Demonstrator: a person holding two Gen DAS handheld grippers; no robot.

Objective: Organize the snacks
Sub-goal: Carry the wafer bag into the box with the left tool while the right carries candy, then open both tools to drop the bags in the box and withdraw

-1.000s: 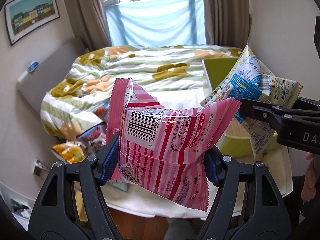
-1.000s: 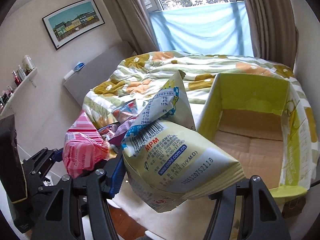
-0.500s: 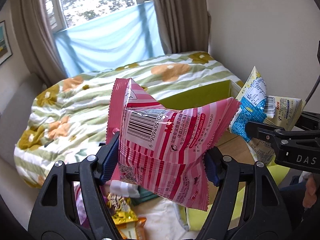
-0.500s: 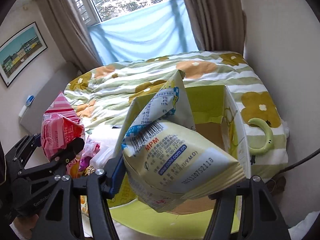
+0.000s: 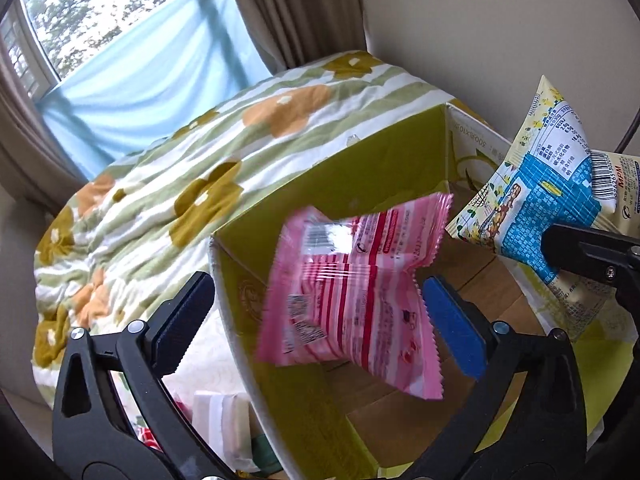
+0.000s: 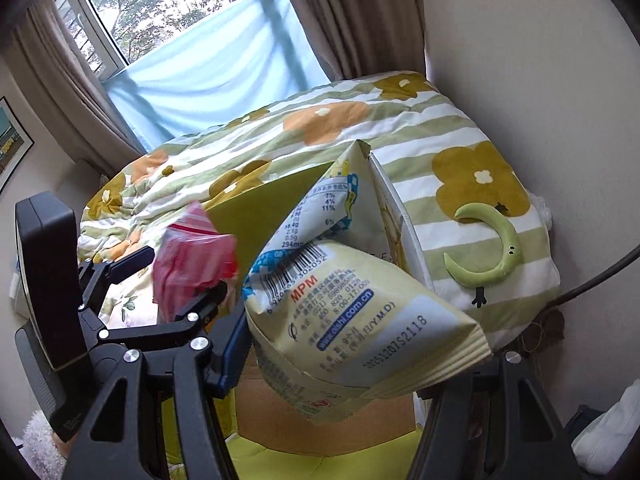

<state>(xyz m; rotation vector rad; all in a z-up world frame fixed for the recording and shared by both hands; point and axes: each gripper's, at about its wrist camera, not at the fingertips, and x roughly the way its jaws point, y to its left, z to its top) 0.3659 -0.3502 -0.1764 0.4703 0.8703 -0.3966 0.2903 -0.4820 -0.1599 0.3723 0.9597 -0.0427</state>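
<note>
A pink striped snack bag [image 5: 356, 288] hangs blurred in the air between the spread fingers of my left gripper [image 5: 320, 316], over the open green cardboard box [image 5: 280, 224]; neither blue pad touches it. It also shows in the right wrist view [image 6: 192, 268]. My right gripper [image 6: 360, 344] is shut on a cream and blue snack bag [image 6: 352, 320] and holds it above the box [image 6: 260, 216]; that bag also shows in the left wrist view [image 5: 536, 208], at the box's right side.
The box stands on a bed with a green striped flower blanket [image 5: 168, 184]. Other snack packs [image 5: 224, 420] lie left of the box. A green crescent plush [image 6: 492, 248] lies on the blanket at the right. The wall [image 5: 500, 40] is close on the right.
Both grippers swung right over the box. My left gripper opened and let go of the pink bag, which now drops toward the box. The right gripper still holds its bag.
</note>
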